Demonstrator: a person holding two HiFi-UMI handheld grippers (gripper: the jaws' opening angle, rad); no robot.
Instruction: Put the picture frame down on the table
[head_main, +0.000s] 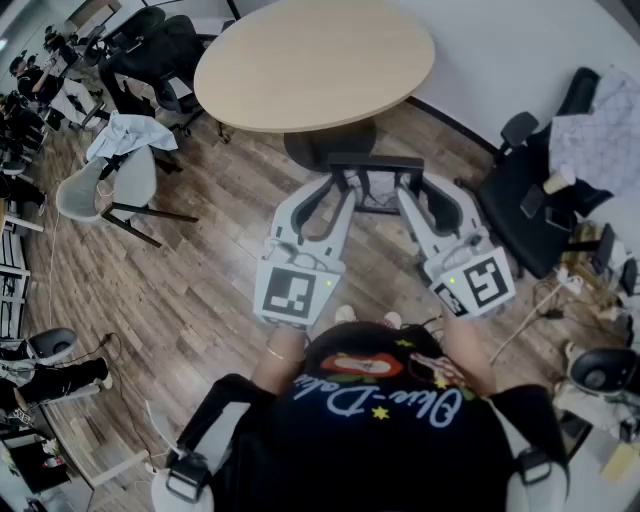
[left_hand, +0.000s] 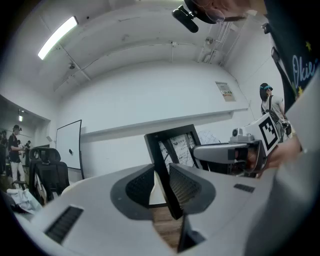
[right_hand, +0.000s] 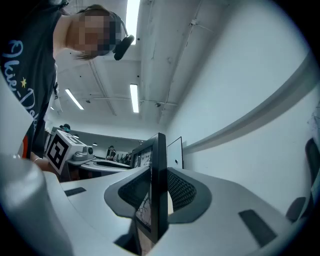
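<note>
A black picture frame hangs over the wooden floor, just in front of the round light-wood table. My left gripper is shut on the frame's left side and my right gripper is shut on its right side. In the left gripper view the frame stands tilted between the ribbed pads, with the right gripper holding its far side. In the right gripper view the frame is seen edge-on between the pads, with the left gripper beyond it.
Black office chairs stand left of the table, a grey chair with a cloth nearer left. Another black chair with clutter sits at right against the white wall. The table's black pedestal base is just ahead of the frame.
</note>
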